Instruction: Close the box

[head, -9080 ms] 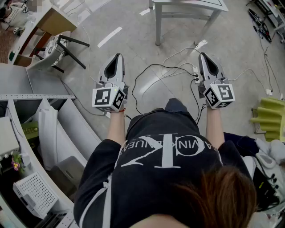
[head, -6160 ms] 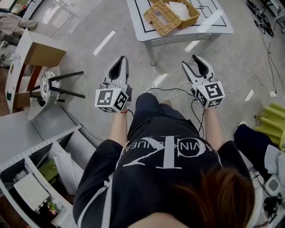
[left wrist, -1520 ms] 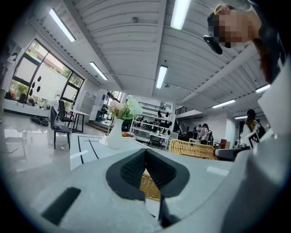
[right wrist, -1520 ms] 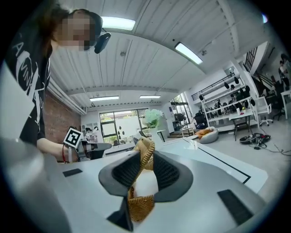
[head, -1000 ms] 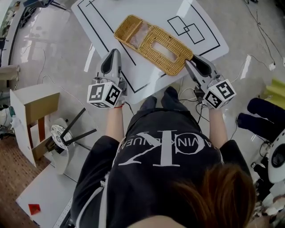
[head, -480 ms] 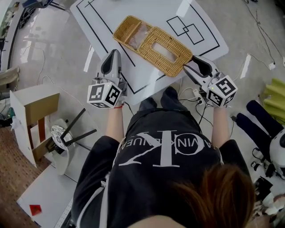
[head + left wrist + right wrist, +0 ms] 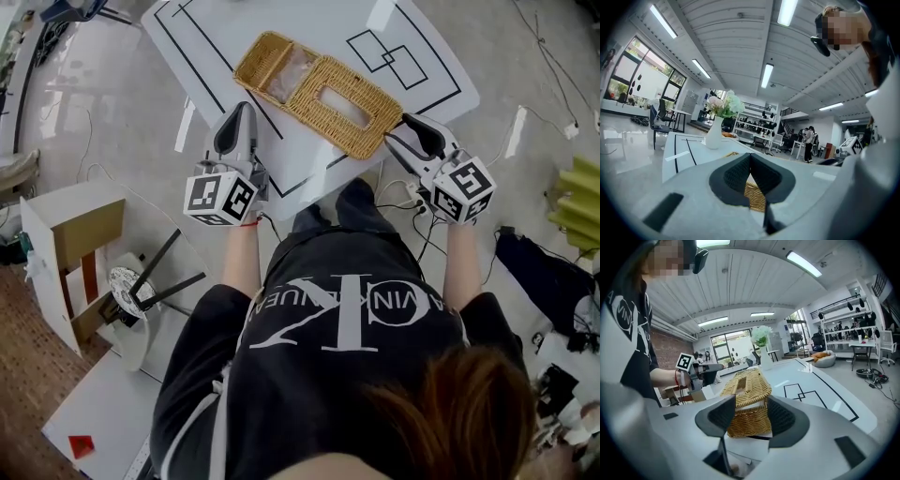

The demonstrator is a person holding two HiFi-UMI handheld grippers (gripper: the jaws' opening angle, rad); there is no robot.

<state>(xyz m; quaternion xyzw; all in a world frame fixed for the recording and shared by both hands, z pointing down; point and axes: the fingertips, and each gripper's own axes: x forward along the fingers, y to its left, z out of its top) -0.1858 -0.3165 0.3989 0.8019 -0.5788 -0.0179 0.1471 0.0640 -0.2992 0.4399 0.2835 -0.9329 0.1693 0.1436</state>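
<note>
Box: wicker box lies slantwise on the table, nr its front edge. The top has a rectangular slot. The far-left end is open, with sth pale inside that I can't make out.
Box vs my right jaws: its near-right end sits just ahead of them. In the right gripper view it shows between my two pads.
Right gripper: jaws spread and opening wider. Pads aren't pressing on the wicker — no grip.
Left gripper: jaws pressed together at the tips, nothing pinched. In the left gripper view a bit of wicker shows through the small gap below the tips, but it lies beyond the jaws.
Left gripper position: over the table's near-left edge, beside the box and apart from it.
Both grippers: one on each side of the box's near half, pointing away from my body.
Table: white top w/ black lines, incl. two overlapping squares to the right of the box.
Vase: white, w/ pale flowers — upright on the table, beyond the box's far end.
Floor: pale and glossy. Cables trail below my right gripper.
Left of me: an open cardboard box on the floor, well apart from the table.
</note>
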